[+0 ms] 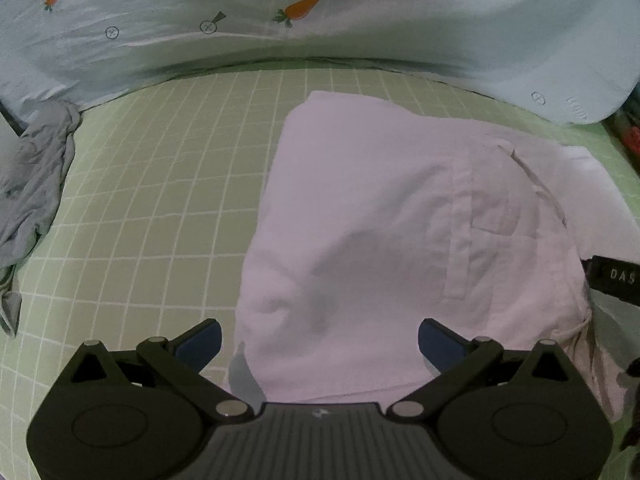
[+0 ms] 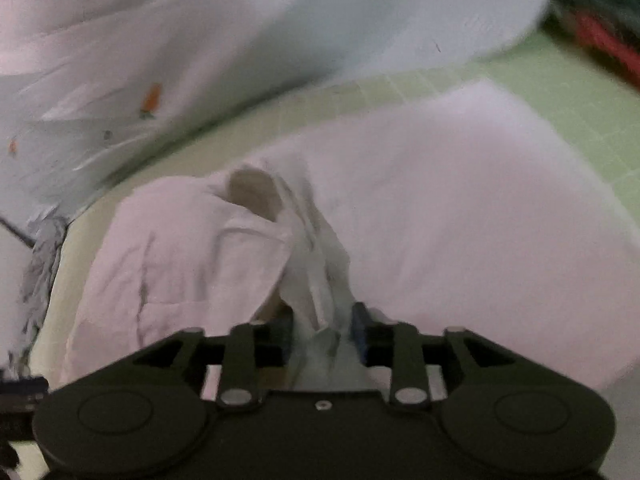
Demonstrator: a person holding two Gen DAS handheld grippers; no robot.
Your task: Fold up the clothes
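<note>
White garment lies on the green gridded sheet, partly folded, a seamed pocket or placket facing up. Left gripper hovers over the garment's near edge, blue-padded fingers spread wide, nothing between them. Right gripper pinches a bunched ridge of the white garment, fingers drawn narrow on the cloth; right wrist view is motion-blurred. Pale blue quilt with carrot print banks up along the far side. Crumpled grey cloth sits at the left edge of the sheet, well apart from the white garment.
</note>
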